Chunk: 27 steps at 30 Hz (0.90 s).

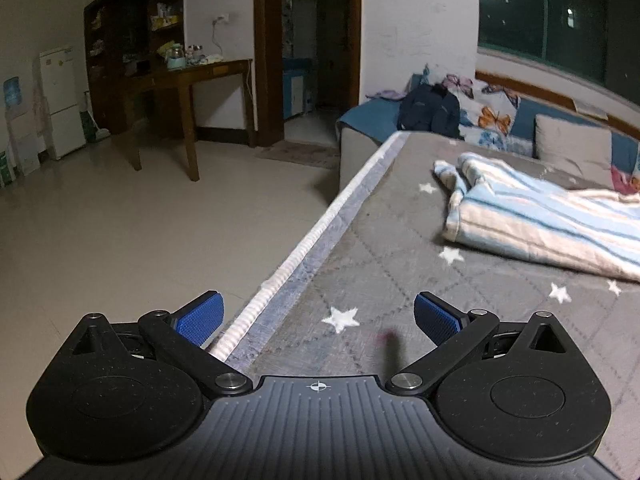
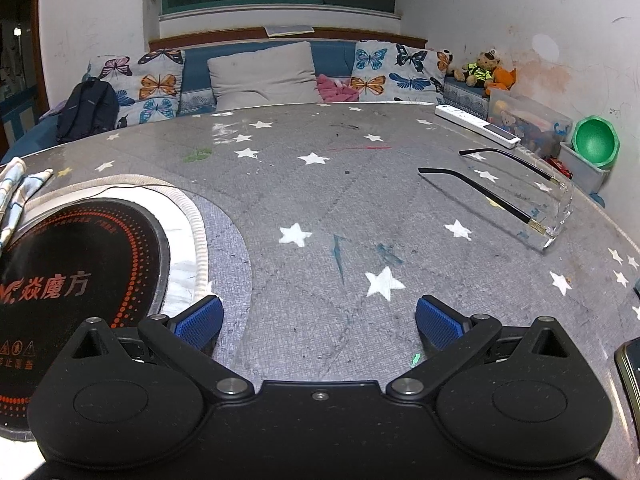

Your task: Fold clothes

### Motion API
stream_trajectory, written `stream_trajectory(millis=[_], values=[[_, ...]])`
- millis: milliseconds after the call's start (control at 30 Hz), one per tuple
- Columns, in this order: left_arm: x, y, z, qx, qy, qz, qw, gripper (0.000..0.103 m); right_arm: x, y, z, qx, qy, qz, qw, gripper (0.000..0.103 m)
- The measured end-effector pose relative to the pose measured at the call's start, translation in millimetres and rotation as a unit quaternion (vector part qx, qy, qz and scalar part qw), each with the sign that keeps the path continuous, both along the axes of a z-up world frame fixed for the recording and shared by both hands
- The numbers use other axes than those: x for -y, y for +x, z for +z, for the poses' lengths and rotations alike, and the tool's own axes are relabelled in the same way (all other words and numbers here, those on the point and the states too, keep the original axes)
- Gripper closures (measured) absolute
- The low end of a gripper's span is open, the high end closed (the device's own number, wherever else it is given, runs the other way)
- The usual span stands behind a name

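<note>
Both jaws stand wide apart and hold nothing: the left hand-held gripper (image 1: 318,318) at lower centre over the surface (image 1: 360,248) edge, the right hand-held gripper (image 2: 319,320) beside the induction cooker (image 2: 76,276). The striped garment (image 1: 548,216) lies bunched at right of the left view, long axis running upper left to lower right, a crumpled end pointing upper left. The glasses (image 2: 520,196) risk being swept off; a grab through stacked layers would fold it crooked.

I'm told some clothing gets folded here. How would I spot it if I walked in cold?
Find the big table with the grey, white-starred cover, in front of the blue sofa. On it lies a rumpled striped garment, apart from both the left gripper and the right gripper. It is the only soft, light blue and white striped thing there.
</note>
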<state>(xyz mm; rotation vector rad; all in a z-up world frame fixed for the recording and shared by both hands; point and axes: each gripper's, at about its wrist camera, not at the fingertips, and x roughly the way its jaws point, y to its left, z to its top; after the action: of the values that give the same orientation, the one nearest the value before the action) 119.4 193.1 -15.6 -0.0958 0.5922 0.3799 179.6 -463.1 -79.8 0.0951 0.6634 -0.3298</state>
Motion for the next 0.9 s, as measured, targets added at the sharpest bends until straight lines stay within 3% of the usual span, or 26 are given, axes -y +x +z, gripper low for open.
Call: stream_trajectory(millis=[267, 500, 900], values=[[-2, -3, -2, 0.001, -0.015, 0.005, 0.9999, 0.0, 0, 0, 1, 0.0, 0.0, 0.0, 1.0, 0.0], [-11, 2, -9, -0.023, -0.029, 0.028, 0.9989, 0.0, 0, 0, 1, 0.0, 0.0, 0.0, 1.0, 0.0], [-14, 0, -10, -0.032, -0.03, 0.039, 0.9983, 0.0, 0, 0, 1, 0.0, 0.0, 0.0, 1.0, 0.0]])
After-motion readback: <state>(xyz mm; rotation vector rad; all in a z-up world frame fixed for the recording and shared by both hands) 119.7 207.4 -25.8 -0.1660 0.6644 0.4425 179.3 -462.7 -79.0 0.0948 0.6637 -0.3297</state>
